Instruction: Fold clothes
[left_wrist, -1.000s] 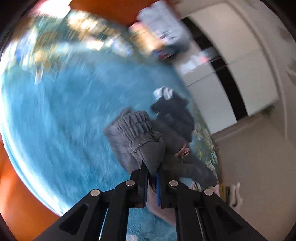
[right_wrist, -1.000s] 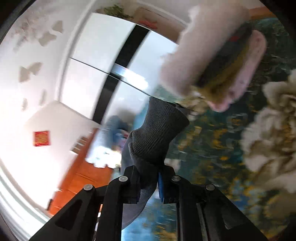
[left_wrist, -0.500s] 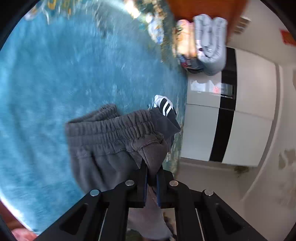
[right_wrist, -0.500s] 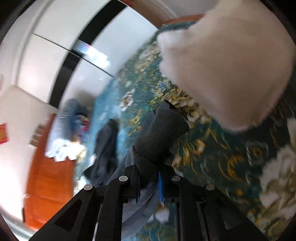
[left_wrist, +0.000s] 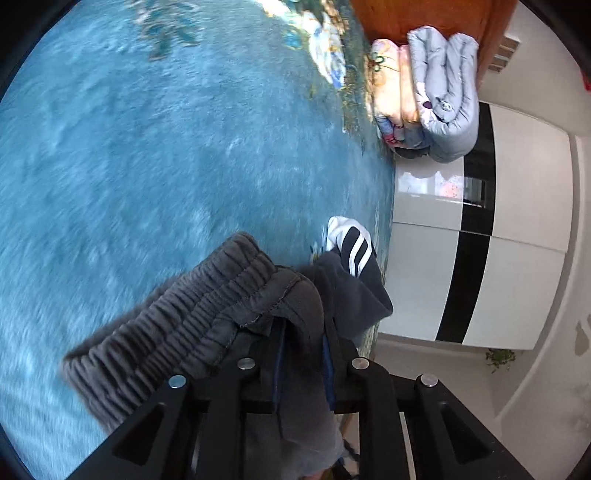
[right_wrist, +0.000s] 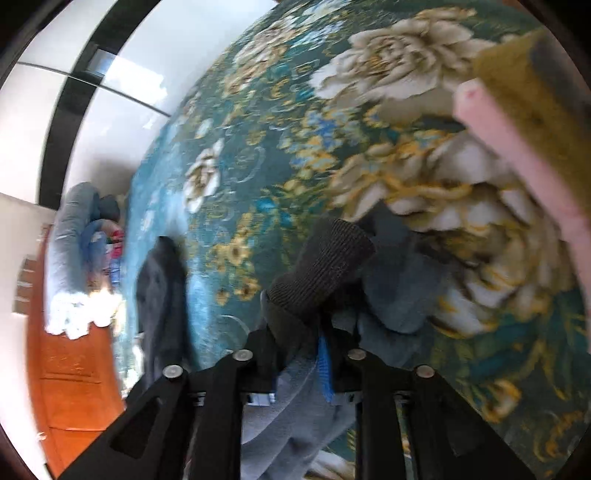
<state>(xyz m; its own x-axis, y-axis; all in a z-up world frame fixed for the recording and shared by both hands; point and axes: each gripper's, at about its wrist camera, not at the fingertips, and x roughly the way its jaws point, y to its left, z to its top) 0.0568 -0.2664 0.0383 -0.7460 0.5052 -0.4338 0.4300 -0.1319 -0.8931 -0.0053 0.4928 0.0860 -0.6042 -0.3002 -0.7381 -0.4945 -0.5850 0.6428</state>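
Observation:
My left gripper (left_wrist: 301, 354) is shut on the elastic waistband of grey sweatpants (left_wrist: 192, 325), held over a blue plush bed cover (left_wrist: 147, 147). My right gripper (right_wrist: 297, 343) is shut on the ribbed cuff of the same grey sweatpants (right_wrist: 321, 266), above a floral part of the cover (right_wrist: 277, 129). A dark garment with white stripes (left_wrist: 354, 251) lies just beyond the waistband; it also shows in the right wrist view (right_wrist: 159, 280).
Folded quilts (left_wrist: 436, 92) are stacked at the bed's far edge by an orange wooden headboard (left_wrist: 424, 14). A white and black wardrobe (left_wrist: 480, 240) stands beside the bed. A folded pink and yellow stack (right_wrist: 535, 110) lies near the right gripper.
Both grippers have swung down toward the bed with the sweatpants still held. The waistband now sits closer to the left gripper, and the right view has turned onto the floral cover.

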